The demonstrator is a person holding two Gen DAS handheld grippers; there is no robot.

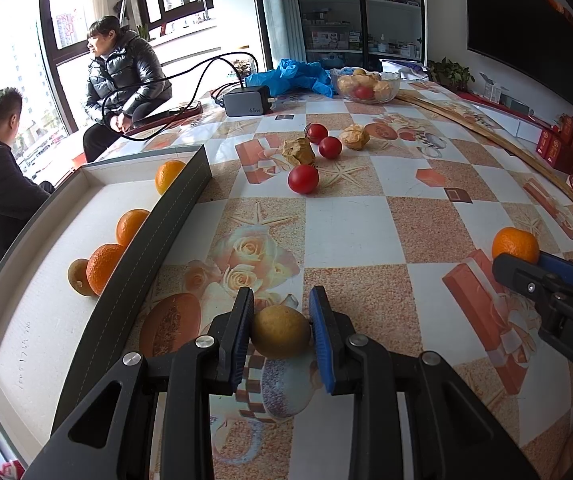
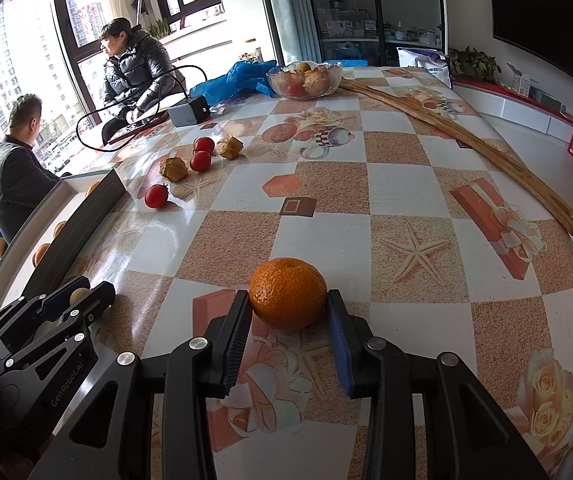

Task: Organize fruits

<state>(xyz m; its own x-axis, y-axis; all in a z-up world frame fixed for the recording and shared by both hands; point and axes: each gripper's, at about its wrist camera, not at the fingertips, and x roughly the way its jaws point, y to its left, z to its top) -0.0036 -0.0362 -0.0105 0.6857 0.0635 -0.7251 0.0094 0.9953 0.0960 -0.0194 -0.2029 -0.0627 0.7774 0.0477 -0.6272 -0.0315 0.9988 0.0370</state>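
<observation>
Patterned worktop (image 2: 406,184) carries a grey-walled tray (image 1: 134,264) at left with three oranges and one brown fruit inside. Right hand-held gripper (image 2: 288,320) clamps a dimpled orange (image 2: 288,292); left hand-held gripper (image 1: 281,332) grips a dull yellow-brown fruit (image 1: 280,332), seemingly resting on the worktop.

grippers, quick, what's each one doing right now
left gripper: jaws closed on the yellow-brown fruit, resting on the table.
right gripper: jaws closed on the orange, resting on the table.
</observation>
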